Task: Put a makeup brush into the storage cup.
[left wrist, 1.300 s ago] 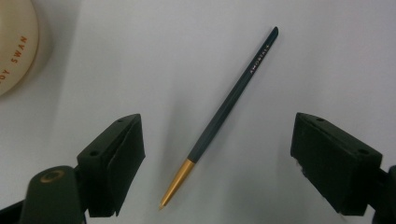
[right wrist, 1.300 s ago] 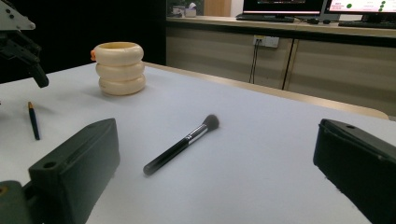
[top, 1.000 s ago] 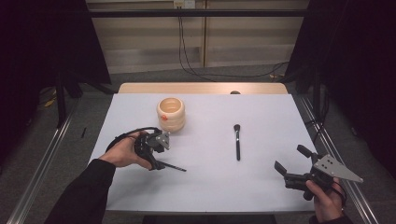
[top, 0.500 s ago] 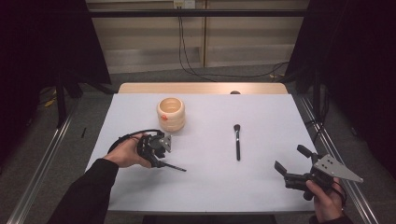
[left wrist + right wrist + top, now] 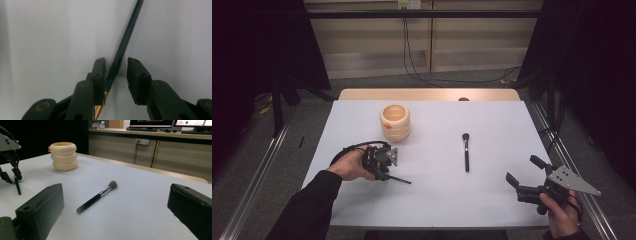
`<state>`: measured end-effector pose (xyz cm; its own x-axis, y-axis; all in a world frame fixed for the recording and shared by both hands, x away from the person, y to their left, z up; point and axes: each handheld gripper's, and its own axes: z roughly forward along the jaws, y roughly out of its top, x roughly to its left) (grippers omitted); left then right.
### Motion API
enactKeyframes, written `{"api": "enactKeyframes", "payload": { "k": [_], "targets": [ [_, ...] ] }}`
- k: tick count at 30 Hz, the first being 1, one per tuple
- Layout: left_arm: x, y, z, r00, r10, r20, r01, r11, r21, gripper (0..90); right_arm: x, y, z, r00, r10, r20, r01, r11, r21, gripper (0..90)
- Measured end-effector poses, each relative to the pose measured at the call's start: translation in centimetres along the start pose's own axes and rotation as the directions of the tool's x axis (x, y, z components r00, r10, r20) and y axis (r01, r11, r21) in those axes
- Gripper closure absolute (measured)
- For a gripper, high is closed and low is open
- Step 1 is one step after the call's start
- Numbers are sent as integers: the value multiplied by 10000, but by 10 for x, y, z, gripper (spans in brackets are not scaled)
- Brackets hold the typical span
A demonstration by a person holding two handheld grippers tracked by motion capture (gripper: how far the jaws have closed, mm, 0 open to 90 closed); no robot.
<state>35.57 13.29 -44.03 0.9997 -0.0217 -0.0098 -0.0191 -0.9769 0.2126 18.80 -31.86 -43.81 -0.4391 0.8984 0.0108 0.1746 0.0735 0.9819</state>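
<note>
Compared with the earlier high views, little has shifted: the left gripper (image 5: 382, 161) stays low over the table (image 5: 437, 200) at the same spot, and the right gripper (image 5: 532, 181) remains parked at the near right. The hold on position suggests the grasp is in its closing stage, not yet complete.

The pencil (image 5: 125, 45) lies on the table between the left jaws. It touches the inner face of one jaw; the opposite jaw stands clear of it, so the jaws are apart and not clamped. Its gold end passes back under the jaws and is cut off at the frame edge; its far tip also runs out of frame.

Right jaws stand wide apart, holding nothing. Ahead of them lie the makeup brush (image 5: 97, 196) and, farther off, the ringed cream holder (image 5: 63, 156).
</note>
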Motion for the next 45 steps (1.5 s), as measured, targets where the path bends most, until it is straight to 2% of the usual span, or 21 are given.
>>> {"api": "enactKeyframes", "payload": {
  "k": [1, 2, 4, 7, 9, 10, 11, 12, 14, 15, 18, 20, 21, 23, 27, 28, 31, 32, 35, 39, 45],
  "targets": [
    [-2, 0, 3, 9997, -227, 10, 227, 9994, -268, 701, 0, 0, 0, 10000, 1, 3, -1, 10000, 4, 1],
    [0, 1, 3, 10000, -69, 39, 70, 9999, -103, 701, 0, 0, 0, 10000, 1, 3, -1, 10000, 4, 1],
    [-1, 2, 2, 9997, -215, 92, 215, 9998, 7, 723, 0, 0, 0, 10000, 2, 34, -2, 10000, -23, 1],
    [0, 2, 3, 9999, -16, 137, 15, 9999, 106, 749, 0, 0, 0, 10000, 1, -3, -1, 10000, 3, 1],
    [-1, 2, 4, 9993, -317, 205, 317, 9995, 5, 764, 0, 0, 0, 10000, -8, 2, 8, 10000, 8, 1],
    [0, 2, 4, 9994, -260, 238, 259, 9997, 43, 770, 0, 0, 0, 10000, 2, 0, -2, 10000, 10, 1],
    [-3, 2, 5, 9970, -734, 242, 738, 9971, -175, 772, 0, 0, 0, 10000, 5, 23, -5, 10000, -6, 1],
    [0, 2, 4, 9986, -458, 265, 456, 9989, 81, 782, 0, 0, 0, 10000, 5, 31, -5, 10000, -14, 1],
    [0, 2, 5, 9961, -808, 353, 809, 9967, -11, 788, 0, 0, 0, 10000, -16, 36, 16, 10000, -24, 1],
    [1, 2, 4, 9960, -772, 447, 763, 9968, 217, 792, 0, 0, 0, 10000, 5, 31, -5, 10000, -9, 1],
    [3, 1, 5, 9923, -1137, 497, 1140, 9935, -45, 798, 0, 0, 0, 10000, -6, 17, 6, 10000, -21, 0],
    [5, 2, 4, 9929, -1031, 592, 1022, 9946, 170, 803, 0, 0, 0, 10000, -27, -6, 27, 10000, 4, 1],
    [3, 2, 5, 9886, -1378, 600, 1377, 9905, 64, 806, 0, 0, 0, 10000, -5, -25, 5, 10000, 11, 0],
    [5, 2, 5, 9914, -1178, 568, 1169, 9930, 188, 816, 0, 0, 0, 10000, 25, 18, -25, 10000, -9, 0],
    [5, 2, 5, 9864, -1527, 611, 1521, 9883, 148, 834, 0, 0, 0, 10000, 23, -35, -23, 10000, 21, 0],
    [6, 2, 5, 9880, -1431, 580, 1421, 9896, 203, 834, 0, 0, 0, 10000, 23, -35, -23, 10000, 21, 0],
    [6, 3, 5, 9847, -1638, 593, 1627, 9864, 228, 837, -1, -1, 0, 10000, 34, -50, -34, 10000, 3, 0],
    [6, 3, 4, 9815, -1801, 651, 1786, 9835, 285, 837, 0, -1, 0, 10000, 52, -43, -52, 10000, 0, 0],
    [8, 3, 4, 9835, -1696, 634, 1678, 9853, 321, 837, 0, 0, 0, 10000, 63, -60, -63, 10000, 34, 0],
    [7, 2, 3, 9775, -2000, 664, 1992, 9798, 192, 837, 0, 0, 1, 10000, 58, -62, -57, 10000, 30, 0],
    [9, 1, 2, 9760, -2019, 818, 2002, 9793, 284, 837, 0, 0, 1, 10000, 55, -51, -55, 10000, 29, 0]
  ]
}}
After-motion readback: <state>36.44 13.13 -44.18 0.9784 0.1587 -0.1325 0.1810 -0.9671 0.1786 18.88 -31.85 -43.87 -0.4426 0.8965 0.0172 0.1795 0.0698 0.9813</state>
